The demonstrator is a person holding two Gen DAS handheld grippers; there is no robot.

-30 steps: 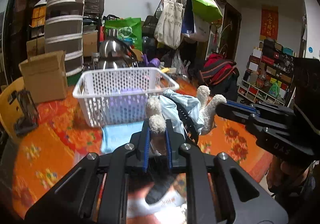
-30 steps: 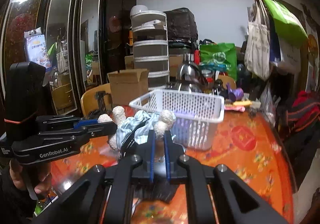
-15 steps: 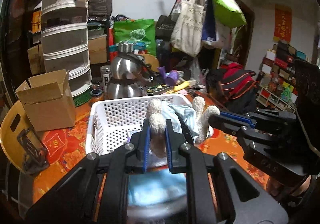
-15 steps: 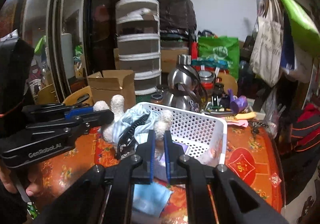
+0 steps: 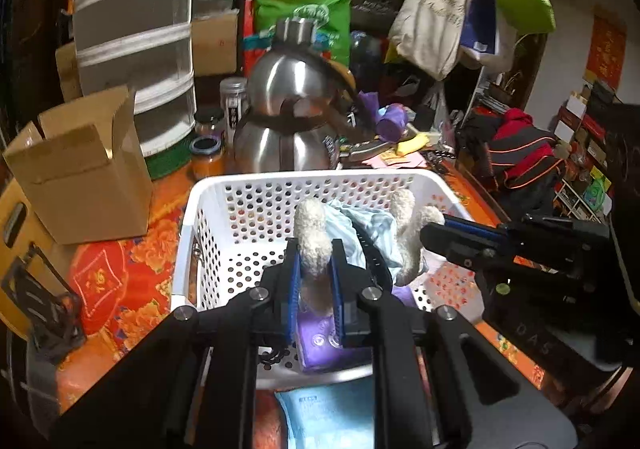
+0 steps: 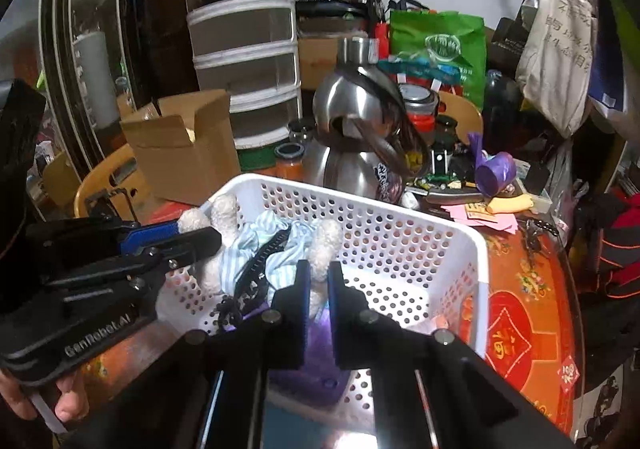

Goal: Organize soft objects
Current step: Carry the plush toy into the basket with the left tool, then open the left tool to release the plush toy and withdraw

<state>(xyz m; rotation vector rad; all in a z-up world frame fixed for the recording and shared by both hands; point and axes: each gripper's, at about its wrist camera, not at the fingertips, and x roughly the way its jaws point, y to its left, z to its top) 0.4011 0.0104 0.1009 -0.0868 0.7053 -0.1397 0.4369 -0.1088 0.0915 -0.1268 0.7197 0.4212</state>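
Now both grippers, left gripper [image 5: 315, 281] and right gripper [image 6: 318, 289], clench the plush toy [image 5: 316, 245] over the white basket [image 5: 188, 237]; a purple pack [image 5: 320, 345] lies inside; lowering and release remain, I judge.

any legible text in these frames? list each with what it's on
"GenRobot.AI": side of the left gripper.
"DAS": partly cut off, body of the right gripper.
"福": red medallion on the tablecloth.
Beige tote bag: Chinese print, too blurred to read.
Green bag, blue packet: unreadable.
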